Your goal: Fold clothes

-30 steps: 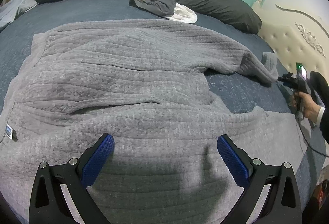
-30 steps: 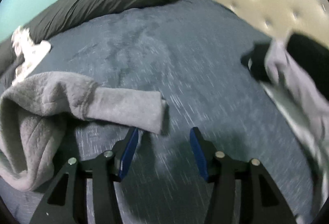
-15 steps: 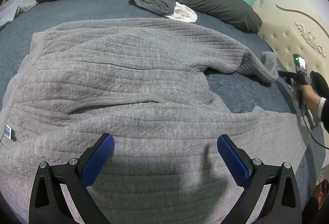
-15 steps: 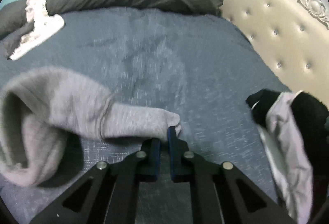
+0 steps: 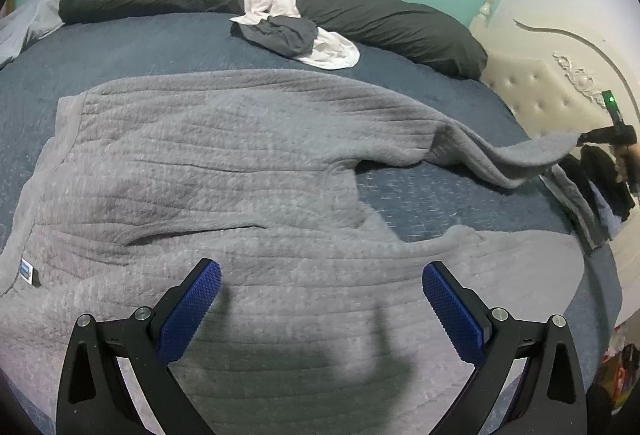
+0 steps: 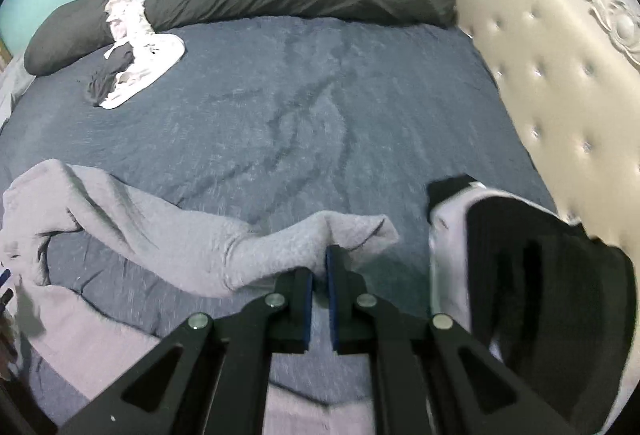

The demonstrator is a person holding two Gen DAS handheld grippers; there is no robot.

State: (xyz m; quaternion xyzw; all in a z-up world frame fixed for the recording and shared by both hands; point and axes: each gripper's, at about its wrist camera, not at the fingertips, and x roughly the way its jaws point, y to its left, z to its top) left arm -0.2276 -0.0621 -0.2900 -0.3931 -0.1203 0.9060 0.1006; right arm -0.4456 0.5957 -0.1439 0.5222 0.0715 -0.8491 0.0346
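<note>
A large grey ribbed sweater [image 5: 224, 171] lies spread on the blue bed cover [image 5: 120, 51]. My left gripper [image 5: 320, 283] hovers open above the sweater's body, nothing between its blue pads. The right gripper [image 6: 319, 267] is shut on the cuff of the grey sleeve [image 6: 280, 239], which hangs lifted off the cover. In the left wrist view that sleeve [image 5: 532, 155] stretches up to the right gripper [image 5: 600, 137] at the far right, held by a hand.
A long dark pillow [image 5: 360, 15] runs along the far side by the teal wall. A white and dark grey clothes pile [image 5: 292, 27] lies before it. A black and white garment [image 6: 540, 267] sits by the cream tufted headboard [image 6: 560, 75].
The right gripper closed on the sleeve cuff and then rose, pulling the sleeve up off the bed. The left gripper stayed open over the sweater, rising slightly.
</note>
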